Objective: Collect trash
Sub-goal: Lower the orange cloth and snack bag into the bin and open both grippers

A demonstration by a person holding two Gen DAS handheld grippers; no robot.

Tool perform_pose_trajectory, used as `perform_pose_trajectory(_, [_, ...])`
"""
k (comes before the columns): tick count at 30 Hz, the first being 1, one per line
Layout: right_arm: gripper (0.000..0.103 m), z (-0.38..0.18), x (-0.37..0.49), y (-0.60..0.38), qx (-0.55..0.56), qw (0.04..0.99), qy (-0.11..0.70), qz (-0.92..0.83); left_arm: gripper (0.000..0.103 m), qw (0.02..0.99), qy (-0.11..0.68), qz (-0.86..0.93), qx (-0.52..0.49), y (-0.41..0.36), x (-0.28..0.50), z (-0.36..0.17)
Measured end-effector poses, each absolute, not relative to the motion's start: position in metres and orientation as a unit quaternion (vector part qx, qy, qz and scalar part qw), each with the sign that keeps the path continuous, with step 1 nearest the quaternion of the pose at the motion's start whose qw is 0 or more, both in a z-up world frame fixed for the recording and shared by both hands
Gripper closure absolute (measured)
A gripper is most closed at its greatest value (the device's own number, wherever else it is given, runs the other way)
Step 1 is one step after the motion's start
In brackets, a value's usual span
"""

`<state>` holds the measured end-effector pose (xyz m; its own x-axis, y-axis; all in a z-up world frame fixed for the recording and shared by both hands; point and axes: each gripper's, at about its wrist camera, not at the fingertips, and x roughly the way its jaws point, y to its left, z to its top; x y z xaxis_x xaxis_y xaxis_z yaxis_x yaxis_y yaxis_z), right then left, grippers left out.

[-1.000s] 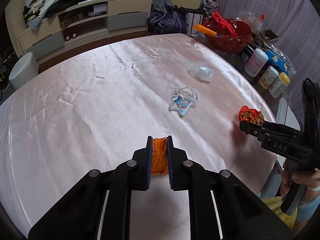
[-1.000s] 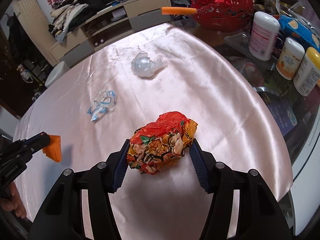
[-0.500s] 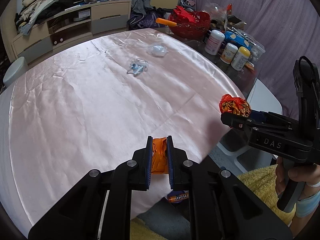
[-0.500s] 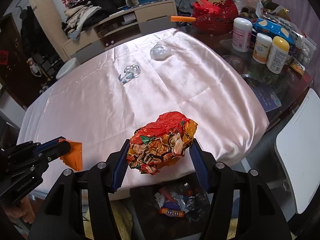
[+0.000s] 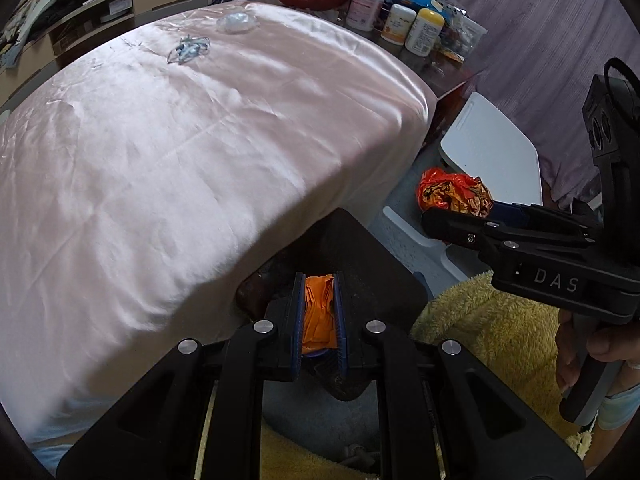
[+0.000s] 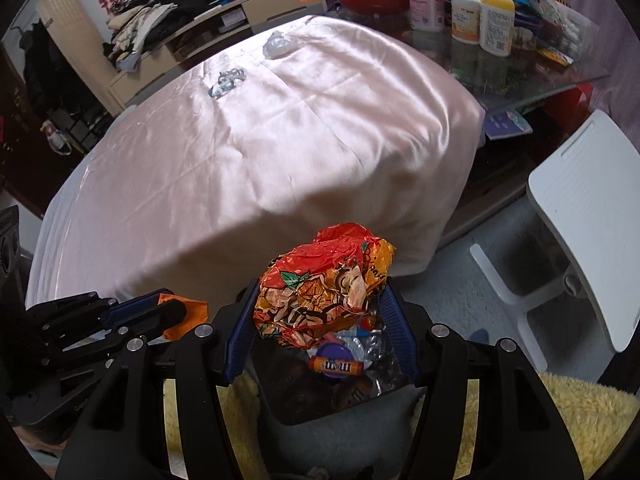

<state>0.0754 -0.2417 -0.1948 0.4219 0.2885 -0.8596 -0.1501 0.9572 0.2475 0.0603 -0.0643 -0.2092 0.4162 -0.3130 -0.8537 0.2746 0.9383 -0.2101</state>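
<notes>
Trash sits in both grippers, which hang over a dark bin [image 6: 360, 384] on the floor just off the near edge of the pink-clothed table [image 5: 168, 152]. The left gripper [image 5: 319, 316] has its jaws drawn almost together, pinching a small orange scrap [image 5: 318, 316] upright between the blue pads, directly above the bin's dark rim. The right gripper [image 6: 320, 320] stands about half open, its pads pressing either side of a crumpled red-and-orange wrapper [image 6: 326, 284], which hangs over the bin's mouth. Inside the bin lie a small orange candy tube [image 6: 336, 366], a purple lid and some foil. On the far side of the table from the bin, two pieces remain on the cloth: a tangled blue-and-white wrapper [image 5: 189, 49] and, beyond it, a clear crumpled plastic ball [image 5: 236, 22]. A white chair [image 6: 580, 216] stands to the right of the bin, and yellow fluffy fabric [image 5: 492, 328] lies beside it.
</notes>
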Motion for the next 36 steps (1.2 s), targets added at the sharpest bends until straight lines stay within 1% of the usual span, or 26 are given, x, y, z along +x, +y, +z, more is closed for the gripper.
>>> perform_pose_trajectory(9, [0.043, -0.236, 0.06, -0.253, 0.089, 0.816, 0.559, 0.117, 0.091, 0.814, 0.55, -0.186, -0.019, -0.089, 0.061, -0.251])
perform_pose_trajectory(17, [0.041, -0.242, 0.068, -0.253, 0.095, 0.811, 0.565, 0.122, 0.089, 0.81, 0.559, -0.177, -0.018, -0.09, 0.07, -0.26])
perform_pose_trajectory(19, [0.041, -0.242, 0.071, -0.252, 0.095, 0.81, 0.565, 0.125, 0.085, 0.81, 0.558, -0.177, -0.022, -0.089, 0.07, -0.259])
perform_pose_trajectory(22, [0.038, -0.242, 0.073, -0.252, 0.095, 0.81, 0.565, 0.123, 0.075, 0.81, 0.559, -0.176, -0.028, -0.088, 0.072, -0.259])
perform_pose_trajectory(24, [0.036, -0.243, 0.074, -0.253, 0.097, 0.81, 0.566, 0.12, 0.074, 0.81, 0.56, -0.174, -0.025, -0.087, 0.073, -0.259])
perform_pose_trajectory(26, [0.033, -0.244, 0.074, -0.255, 0.099, 0.81, 0.566, 0.115, 0.068, 0.81, 0.56, -0.172, -0.025, -0.086, 0.073, -0.258])
perform_pose_trajectory(29, [0.03, -0.243, 0.075, -0.261, 0.105, 0.811, 0.566, 0.105, 0.06, 0.812, 0.557, -0.172, -0.02, -0.085, 0.072, -0.254])
perform_pose_trajectory(33, [0.026, -0.239, 0.077, -0.27, 0.114, 0.814, 0.562, 0.095, 0.053, 0.82, 0.546, -0.173, -0.007, -0.083, 0.069, -0.244])
perform_pose_trajectory(36, [0.026, -0.231, 0.078, -0.274, 0.117, 0.819, 0.555, 0.093, 0.047, 0.828, 0.534, -0.174, 0.001, -0.08, 0.068, -0.231])
